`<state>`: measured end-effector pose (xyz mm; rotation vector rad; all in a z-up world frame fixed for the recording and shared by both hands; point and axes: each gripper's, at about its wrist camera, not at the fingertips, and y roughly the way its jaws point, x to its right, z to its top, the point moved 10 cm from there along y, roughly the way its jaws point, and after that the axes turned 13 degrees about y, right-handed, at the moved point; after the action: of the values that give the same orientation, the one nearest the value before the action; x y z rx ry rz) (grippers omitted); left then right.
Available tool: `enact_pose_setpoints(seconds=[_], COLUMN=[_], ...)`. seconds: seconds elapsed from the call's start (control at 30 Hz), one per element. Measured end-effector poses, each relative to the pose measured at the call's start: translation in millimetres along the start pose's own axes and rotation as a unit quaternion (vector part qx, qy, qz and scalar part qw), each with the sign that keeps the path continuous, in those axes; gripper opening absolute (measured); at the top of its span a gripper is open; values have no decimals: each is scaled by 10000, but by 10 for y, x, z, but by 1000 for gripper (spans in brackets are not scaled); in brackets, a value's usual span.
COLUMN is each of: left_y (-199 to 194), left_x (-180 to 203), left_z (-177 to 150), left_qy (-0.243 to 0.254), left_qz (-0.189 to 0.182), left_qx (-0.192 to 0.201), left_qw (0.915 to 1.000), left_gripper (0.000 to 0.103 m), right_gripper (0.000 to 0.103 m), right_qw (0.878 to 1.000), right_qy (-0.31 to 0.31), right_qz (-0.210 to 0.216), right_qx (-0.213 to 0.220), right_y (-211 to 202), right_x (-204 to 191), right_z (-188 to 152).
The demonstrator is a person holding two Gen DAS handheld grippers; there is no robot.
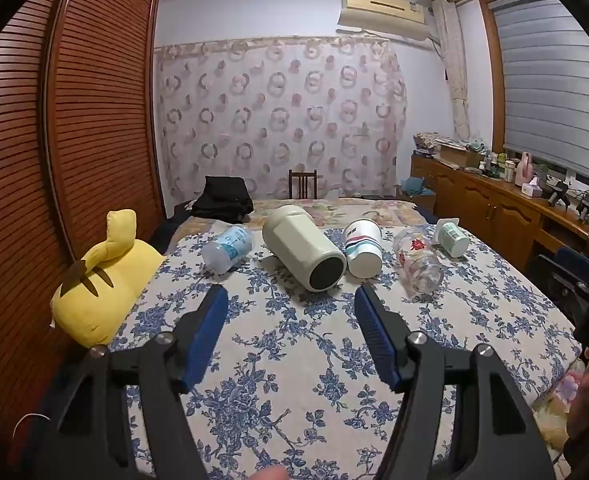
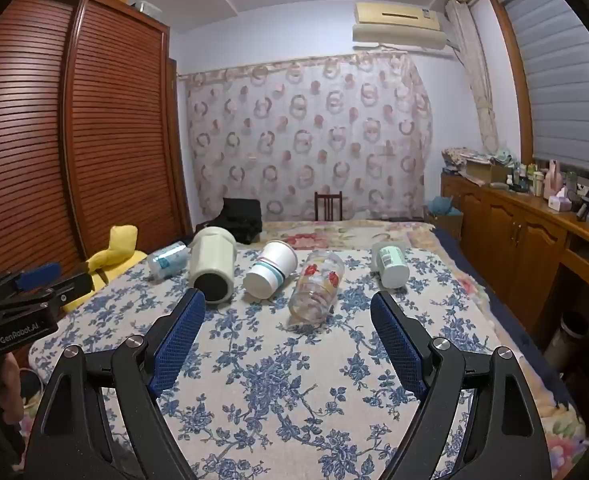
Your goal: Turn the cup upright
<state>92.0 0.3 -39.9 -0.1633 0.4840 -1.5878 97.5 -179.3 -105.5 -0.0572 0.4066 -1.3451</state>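
Cups lie on their sides in a row across the far part of the bed, on the blue floral bedspread (image 1: pixel 294 360), and none is upright yet. From left to right the row has a clear water bottle (image 1: pixel 228 249), a big cream tumbler (image 1: pixel 300 250) with its dark base toward the cameras, a white paper cup (image 1: pixel 362 250) with coloured stripes, a clear glass with red print (image 1: pixel 416 266), and a small pale green cup (image 1: pixel 452 238).

Both tools are empty. The left gripper (image 1: pixel 290 300) has its blue pads spread wide, and the right gripper (image 2: pixel 286 308) also stands wide apart, holding nothing.

The cream tumbler lies just ahead of the left gripper, a little to the right of its middle line. Its long axis runs from near to far and leans to the left at the far end. The glass with red print lies just ahead of the right gripper, almost on its middle line, its long axis also near to far. I judge that each hand is nearer to its own piece.

The tumbler and the paper cup touch or almost touch, so there is little room between them. The near half of the bedspread is free for setting a cup down. A yellow plush toy (image 1: pixel 102 280) sits at the left edge of the bed, and a wooden cabinet (image 2: pixel 526 232) runs along the right side.
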Motion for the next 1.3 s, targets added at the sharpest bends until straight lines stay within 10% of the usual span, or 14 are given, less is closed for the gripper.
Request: enact_pose_setpoints(seconds=[1.3], left_y=[-12], left_x=[-15], left_z=[13], left_qy=[53], left_qz=[37], left_qx=[57], left_qw=[10000], left_gripper=[66], right_gripper=[87], right_qw=[10000], right_qy=[4], right_qz=[-26], right_qx=[-62], right_y=[4], right_x=[10], right_z=[-21])
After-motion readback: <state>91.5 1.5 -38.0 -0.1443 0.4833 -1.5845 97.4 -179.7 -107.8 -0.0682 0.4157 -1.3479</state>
